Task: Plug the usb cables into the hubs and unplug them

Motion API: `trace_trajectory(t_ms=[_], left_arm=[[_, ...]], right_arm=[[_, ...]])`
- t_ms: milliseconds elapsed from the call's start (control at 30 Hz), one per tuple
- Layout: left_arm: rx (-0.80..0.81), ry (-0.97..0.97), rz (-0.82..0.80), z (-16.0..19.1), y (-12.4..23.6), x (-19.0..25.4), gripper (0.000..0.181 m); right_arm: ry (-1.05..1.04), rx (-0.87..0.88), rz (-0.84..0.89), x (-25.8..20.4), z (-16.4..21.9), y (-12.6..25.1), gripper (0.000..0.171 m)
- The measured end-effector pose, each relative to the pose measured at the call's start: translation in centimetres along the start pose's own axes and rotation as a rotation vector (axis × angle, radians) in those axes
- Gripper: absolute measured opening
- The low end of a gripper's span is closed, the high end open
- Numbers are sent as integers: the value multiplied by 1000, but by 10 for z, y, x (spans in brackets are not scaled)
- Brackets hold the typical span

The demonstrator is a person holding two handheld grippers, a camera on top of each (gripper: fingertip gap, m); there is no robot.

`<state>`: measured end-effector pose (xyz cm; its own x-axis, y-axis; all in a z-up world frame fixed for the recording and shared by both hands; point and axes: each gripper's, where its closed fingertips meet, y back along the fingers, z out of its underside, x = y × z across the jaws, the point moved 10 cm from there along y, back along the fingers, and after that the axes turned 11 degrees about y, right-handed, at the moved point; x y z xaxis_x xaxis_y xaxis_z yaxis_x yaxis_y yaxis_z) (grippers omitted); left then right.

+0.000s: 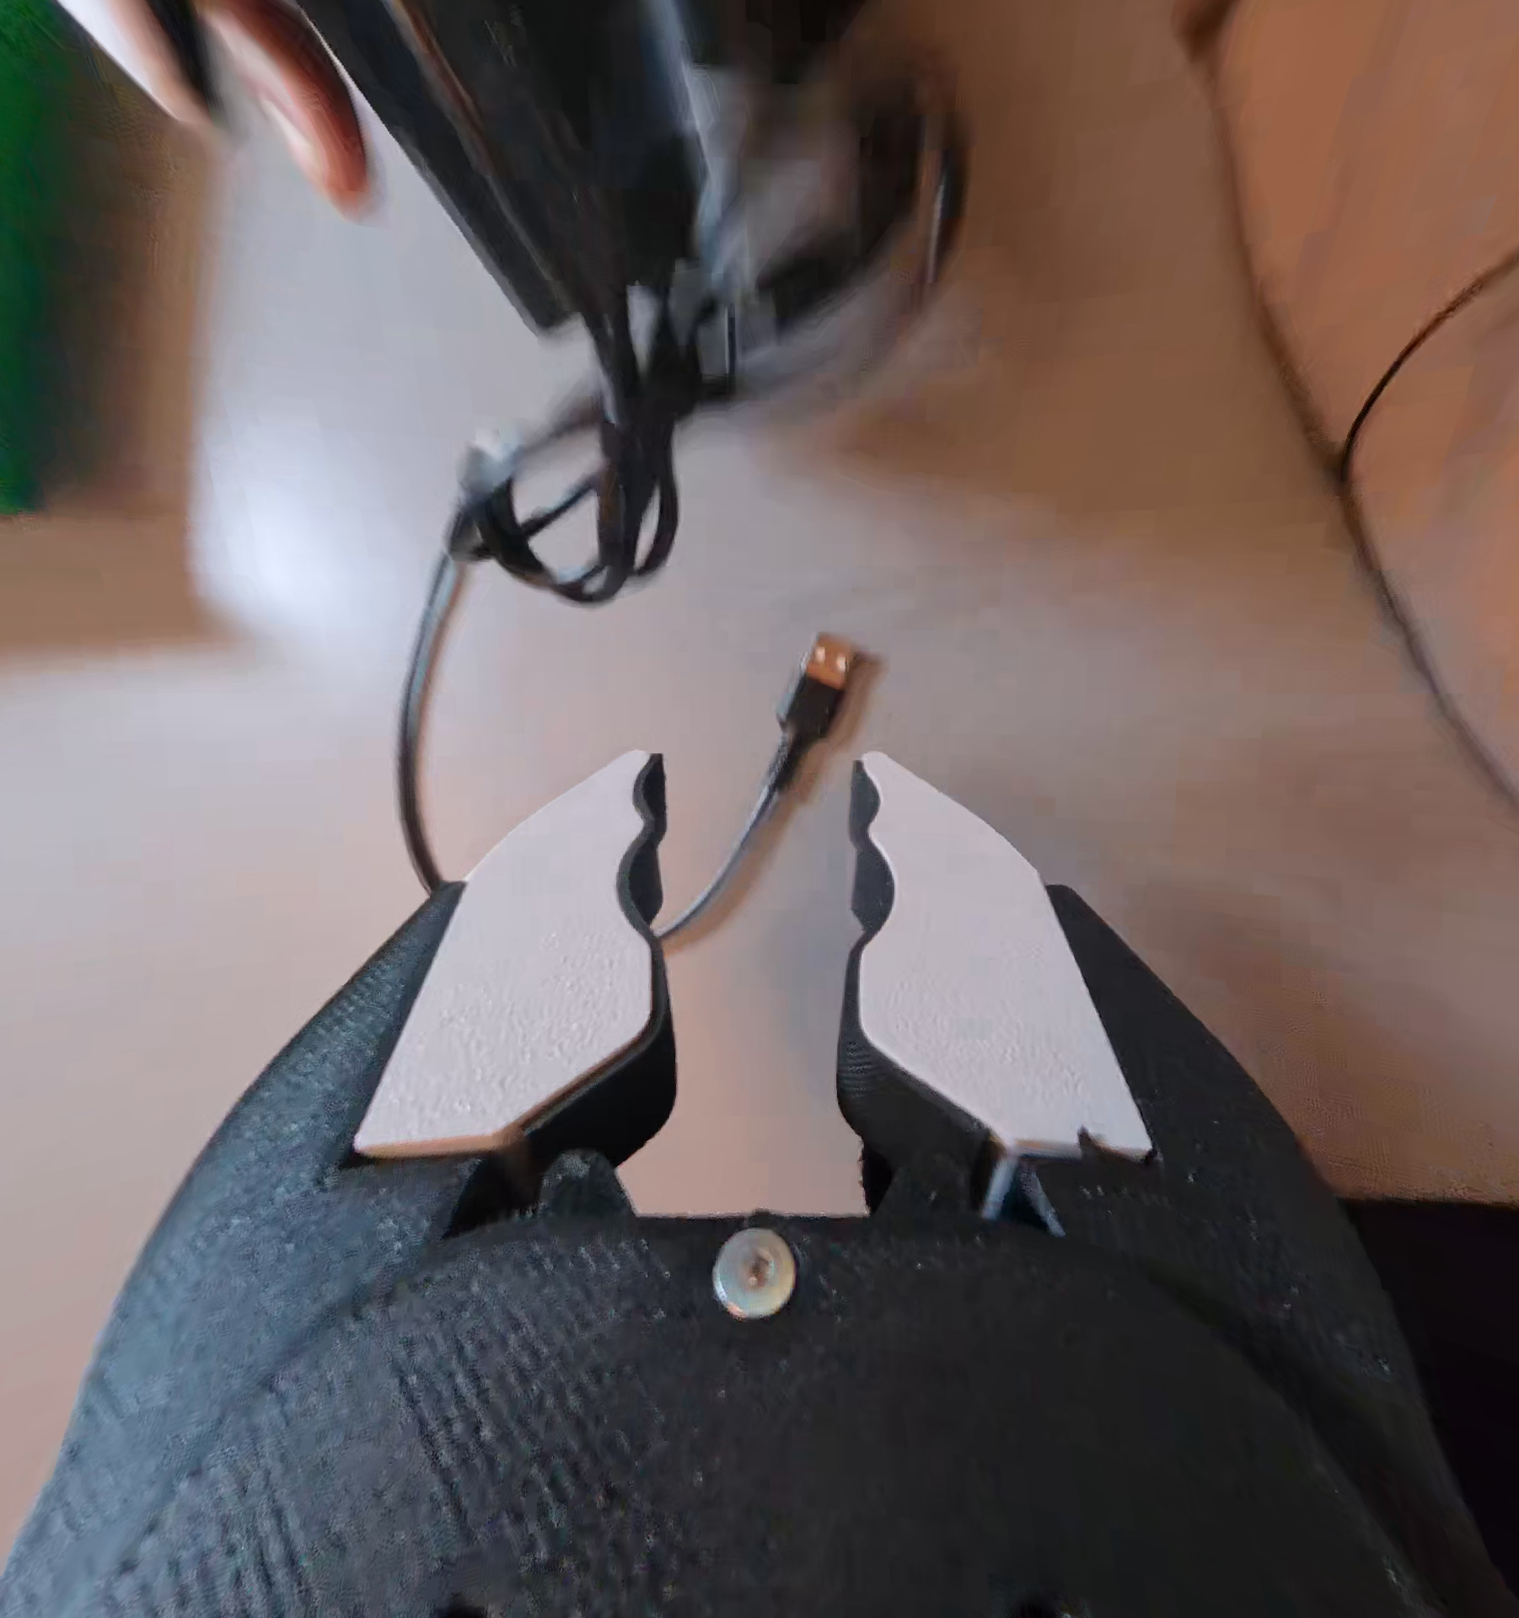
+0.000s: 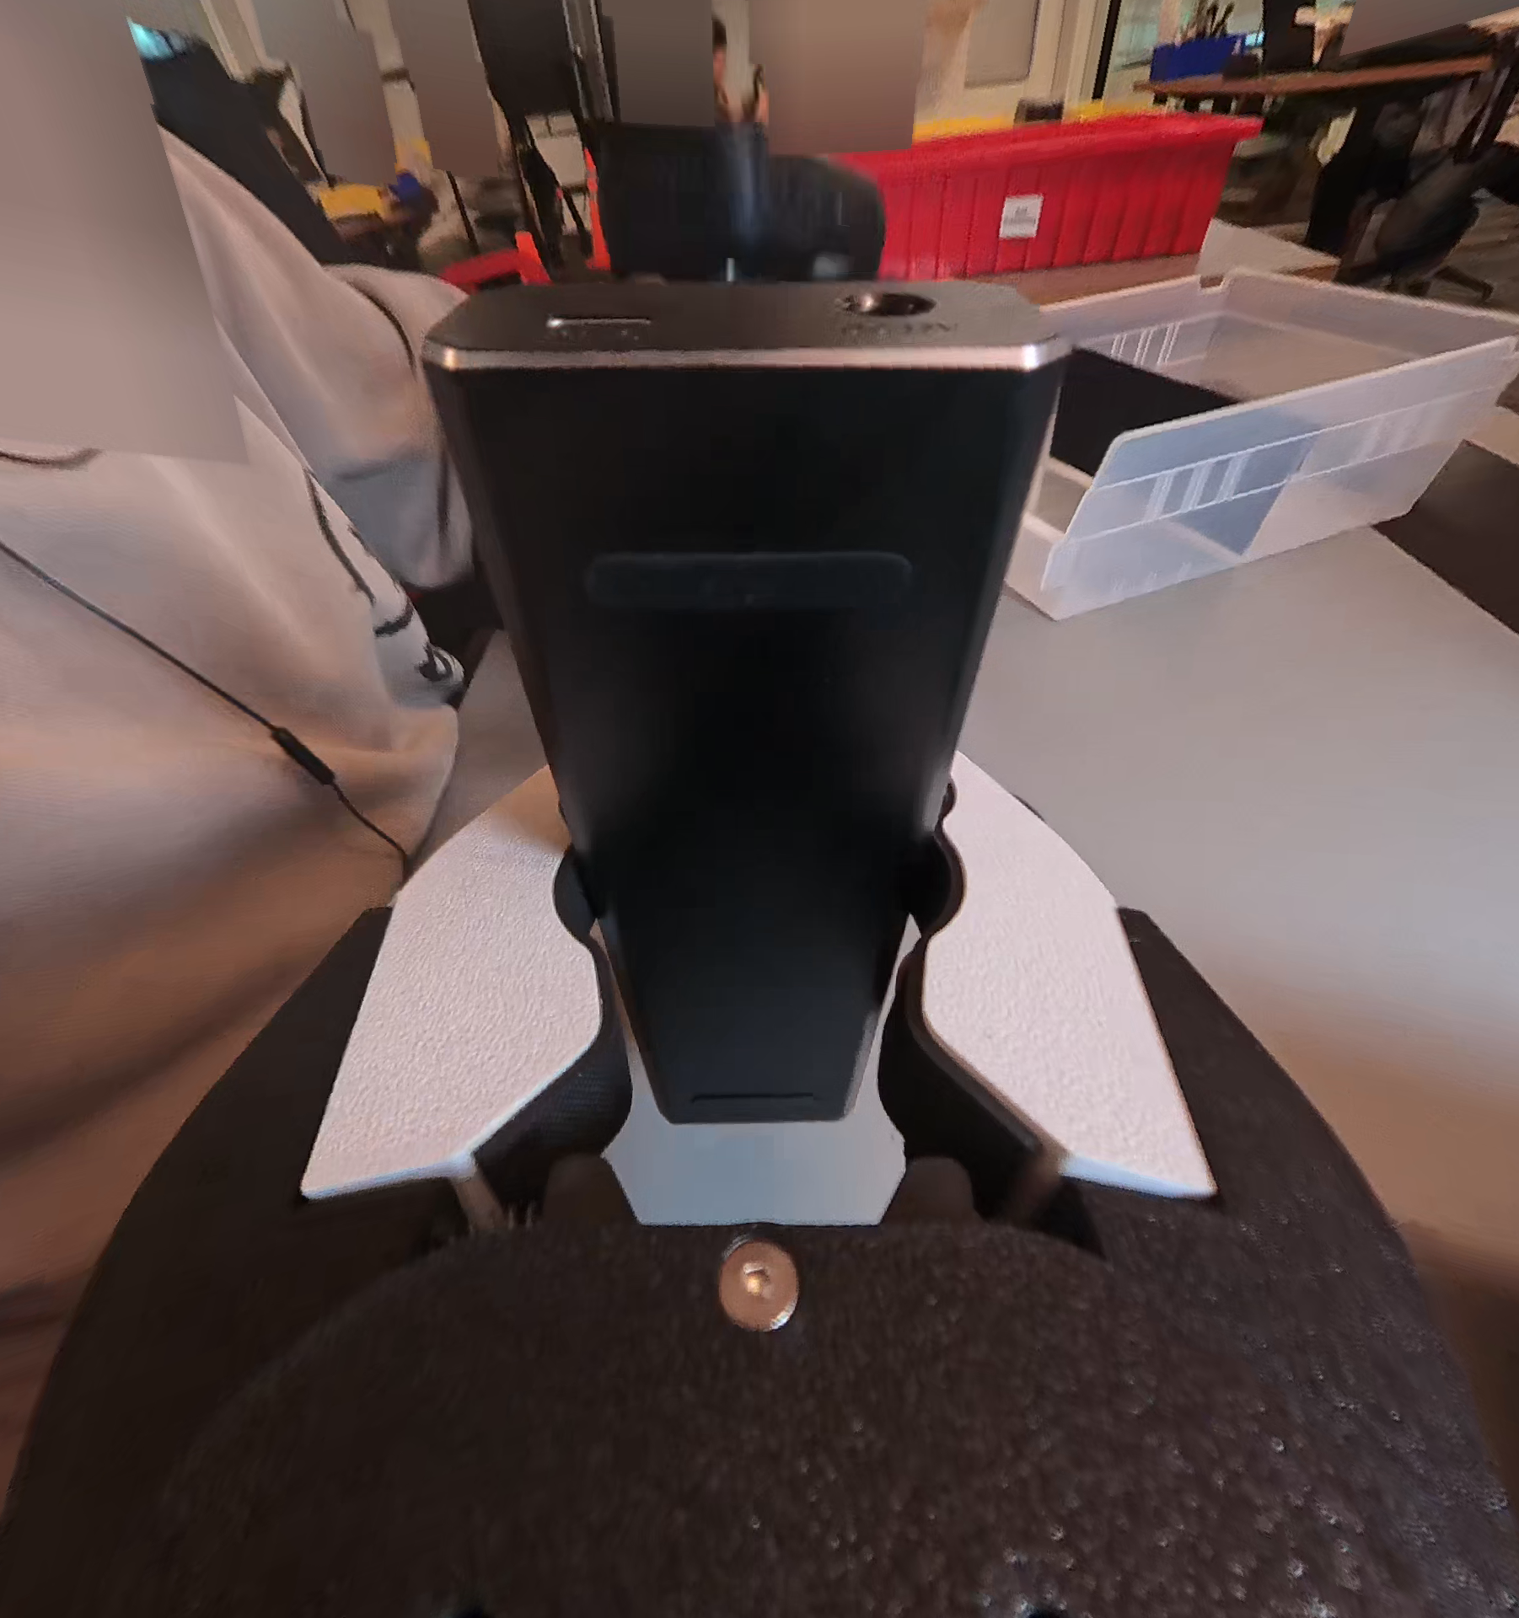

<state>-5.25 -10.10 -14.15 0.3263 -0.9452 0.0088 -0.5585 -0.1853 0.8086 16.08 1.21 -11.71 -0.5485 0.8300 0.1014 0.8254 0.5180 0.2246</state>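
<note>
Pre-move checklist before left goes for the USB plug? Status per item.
1. Right gripper shut on hub: ok.
2. Left gripper open, holding nothing: ok.
3. USB plug loose on table, ahead of the fingers: ok.
4. Plug between the fingers: not ok, lies beyond the tips.
5. Cable free of the blurred bundle: cannot tell.
6. A hub port facing the plug: cannot tell.

My left camera looks steeply down along its fingers at the table, close above it; my right camera looks level across the table toward the room, the hub filling its centre, very near; both share the hub, blurred high in the left view.
</note>
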Motion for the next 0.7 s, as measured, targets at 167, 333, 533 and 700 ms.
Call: trace_trajectory(t_ms=[167, 333, 533, 700], left_arm=[[-34, -59, 18, 0, -21, 1, 40], [-85, -70, 50, 5, -41, 2, 36], [-79, -84, 25, 0, -47, 3, 12], [-70, -57, -36, -3, -40, -5, 11]], right_arm=[[-31, 121, 64, 8, -4, 28, 71], [-43, 143, 108, 12, 0, 36, 71], [-46, 150, 128, 14, 0, 38, 71], [-26, 118, 170, 15, 1, 39, 70]])
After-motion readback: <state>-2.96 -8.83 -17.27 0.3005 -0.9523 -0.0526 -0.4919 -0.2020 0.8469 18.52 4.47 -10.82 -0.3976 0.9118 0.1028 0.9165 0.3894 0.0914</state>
